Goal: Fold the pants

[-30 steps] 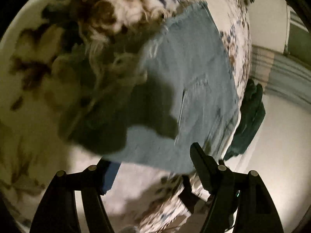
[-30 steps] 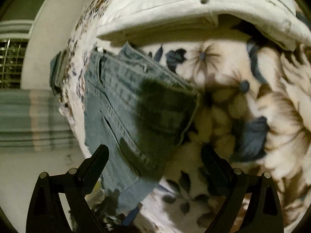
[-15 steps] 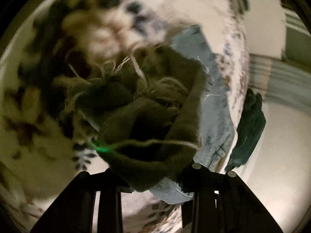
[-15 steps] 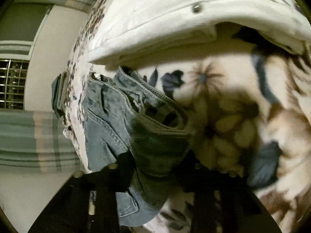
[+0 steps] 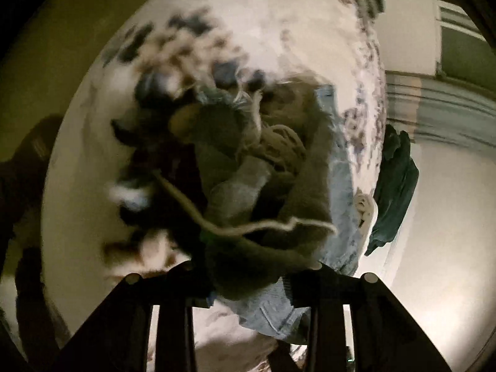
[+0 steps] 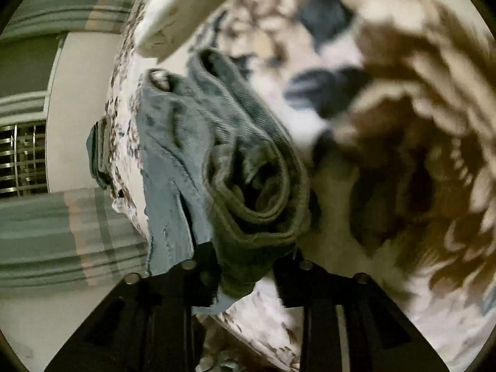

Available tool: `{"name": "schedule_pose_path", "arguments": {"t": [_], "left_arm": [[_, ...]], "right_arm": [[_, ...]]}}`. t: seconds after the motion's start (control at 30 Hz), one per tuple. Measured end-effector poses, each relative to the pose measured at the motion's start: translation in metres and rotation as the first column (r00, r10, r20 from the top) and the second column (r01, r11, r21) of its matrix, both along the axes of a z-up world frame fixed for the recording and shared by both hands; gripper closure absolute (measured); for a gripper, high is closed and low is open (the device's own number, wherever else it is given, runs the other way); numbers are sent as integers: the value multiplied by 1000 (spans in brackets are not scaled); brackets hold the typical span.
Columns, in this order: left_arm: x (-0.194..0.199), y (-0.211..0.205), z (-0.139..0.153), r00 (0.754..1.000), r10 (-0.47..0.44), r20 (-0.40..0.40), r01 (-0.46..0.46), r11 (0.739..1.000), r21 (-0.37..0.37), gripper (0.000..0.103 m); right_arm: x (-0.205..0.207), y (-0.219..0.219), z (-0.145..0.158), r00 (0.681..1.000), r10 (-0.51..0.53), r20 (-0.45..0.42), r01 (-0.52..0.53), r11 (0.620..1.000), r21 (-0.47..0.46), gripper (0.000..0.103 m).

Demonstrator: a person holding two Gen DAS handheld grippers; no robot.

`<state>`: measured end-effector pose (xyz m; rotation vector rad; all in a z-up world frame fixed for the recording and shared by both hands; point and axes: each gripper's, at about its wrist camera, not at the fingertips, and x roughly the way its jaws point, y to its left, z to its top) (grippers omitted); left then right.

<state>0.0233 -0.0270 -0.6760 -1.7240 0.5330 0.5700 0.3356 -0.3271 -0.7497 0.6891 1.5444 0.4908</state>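
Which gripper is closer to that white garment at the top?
Right, probably. The right gripper, clamped on the jeans, sees the white garment just beyond. The left gripper view doesn't show it.

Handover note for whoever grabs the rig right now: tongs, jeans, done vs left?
Left tongs: shut on the frayed hem end of the jeans, lifted off the bed.
Right tongs: shut on the waistband end of the jeans, also raised.
The denim hangs bunched between both grips above the floral blanket. A white garment lies farther back on the bed; a dark green garment hangs over the bed edge.
Done: both ends gripped and lifted.
Left: probably bring the ends together, lay the jeans flat, release. Views are blurred.
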Motion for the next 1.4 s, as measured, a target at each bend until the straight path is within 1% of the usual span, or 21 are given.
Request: {"name": "schedule_pose_path", "arguments": {"t": [0.03, 0.07, 0.13, 0.2, 0.23, 0.33, 0.37, 0.4, 0.43, 0.47, 0.53, 0.63, 0.73, 0.9, 0.93, 0.97, 1.0, 1.03, 1.2, 1.33, 1.4], "left_arm": [[-2, -1, -6, 1000, 15, 13, -14, 1000, -13, 64], [-3, -2, -11, 999, 30, 19, -29, 999, -22, 57], [-4, -1, -17, 998, 52, 42, -50, 998, -31, 51], [1, 0, -16, 998, 44, 42, -43, 999, -18, 41], [4, 1, -15, 999, 39, 37, -38, 999, -14, 40], [6, 5, -11, 1000, 10, 10, -10, 1000, -8, 39], [7, 6, -9, 1000, -1, 2, 1, 1000, -10, 40], [9, 8, -8, 1000, -9, -5, 9, 1000, -10, 39], [11, 10, -5, 1000, -20, -16, 20, 1000, -8, 40], [12, 10, -3, 999, -37, -34, 37, 999, -1, 39], [15, 12, 2, 996, -63, -62, 64, 998, 18, 39], [17, 10, 8, 992, -88, -90, 92, 995, 44, 39], [19, 10, 8, 989, -105, -105, 111, 993, 50, 39], [20, 14, 12, 986, -118, -120, 126, 990, 63, 39], [21, 15, 13, 986, -116, -119, 124, 990, 63, 39], [20, 16, 12, 986, -116, -119, 124, 990, 63, 39], [20, 16, 13, 986, -115, -120, 124, 990, 64, 39], [20, 16, 13, 986, -114, -120, 122, 990, 64, 39], [23, 15, 17, 986, -116, -116, 125, 989, 72, 39], [22, 16, 19, 986, -121, -114, 131, 988, 83, 39], [23, 18, 18, 986, -124, -114, 134, 987, 84, 39]], "right_arm": [[1, -1, -5, 1000, -6, 1, 6, 1000, 5, 61], [3, -2, -10, 1000, -19, -1, 19, 999, 27, 58], [1, -6, -16, 999, -38, -2, 38, 997, 63, 53], [3, -5, -19, 999, -51, -4, 52, 995, 86, 47], [3, -3, -18, 999, -53, -6, 54, 995, 85, 46], [3, -3, -9, 999, -28, -35, 29, 999, 38, 46], [4, -5, 1, 1000, -2, -20, 2, 1000, -15, 46], [5, -3, 19, 998, 46, 36, -43, 994, -101, 46], [4, -1, 34, 992, 88, 88, -73, 985, -155, 46], [3, 2, 53, 978, 142, 152, -103, 966, -238, 46], [5, 7, 78, 951, 195, 241, -116, 944, -308, 46], [25, 27, 91, 919, 256, 300, -150, 931, -334, 46], [54, 54, 87, 900, 291, 324, -182, 927, -329, 46], [102, 100, 67, 870, 386, 306, -280, 898, -339, 46], [107, 110, 65, 867, 398, 302, -290, 893, -344, 47], [109, 113, 65, 859, 406, 311, -296, 890, -345, 63], [109, 116, 68, 847, 418, 329, -294, 883, -366, 74], [106, 114, 70, 839, 424, 341, -284, 876, -389, 91], [95, 91, 87, 850, 365, 380, -214, 898, -385, 93], [96, 69, 95, 880, 274, 389, -109, 912, -395, 93], [99, 66, 91, 889, 261, 376, -100, 912, -397, 93]]}}
